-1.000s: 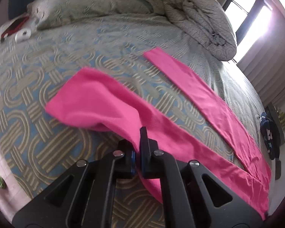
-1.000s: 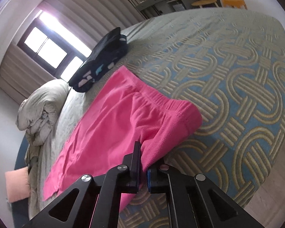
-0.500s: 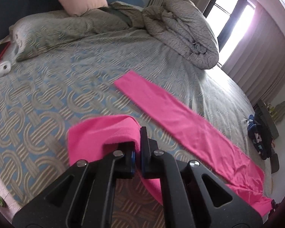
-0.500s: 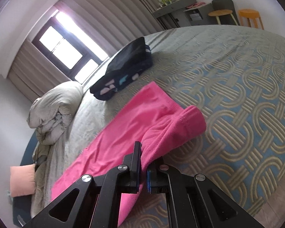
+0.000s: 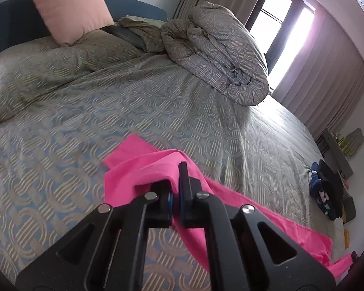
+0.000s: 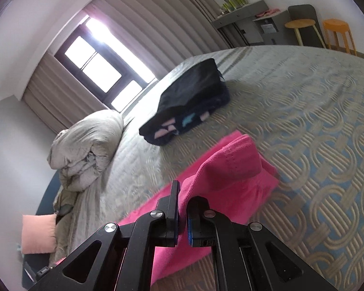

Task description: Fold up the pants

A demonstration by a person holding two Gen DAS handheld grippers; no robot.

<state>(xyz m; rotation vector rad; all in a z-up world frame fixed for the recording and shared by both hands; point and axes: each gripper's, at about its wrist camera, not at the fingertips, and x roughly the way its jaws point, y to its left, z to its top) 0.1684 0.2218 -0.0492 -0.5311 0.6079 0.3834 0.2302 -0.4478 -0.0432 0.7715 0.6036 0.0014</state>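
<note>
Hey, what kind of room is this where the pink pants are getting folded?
Most likely a home bedroom. The pants lie on a big bed with a patterned cover, a rolled-up duvet and a pink pillow sit near the headboard, and a curtained window is beside it.

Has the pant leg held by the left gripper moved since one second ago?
Yes. The left gripper carried the pink pants leg toward the other leg, farther up the bed.

Matt pink knit cloth pants (image 5: 143,169), woven patterned bedspread (image 5: 133,101), matt black plastic left gripper (image 5: 176,184).
</note>
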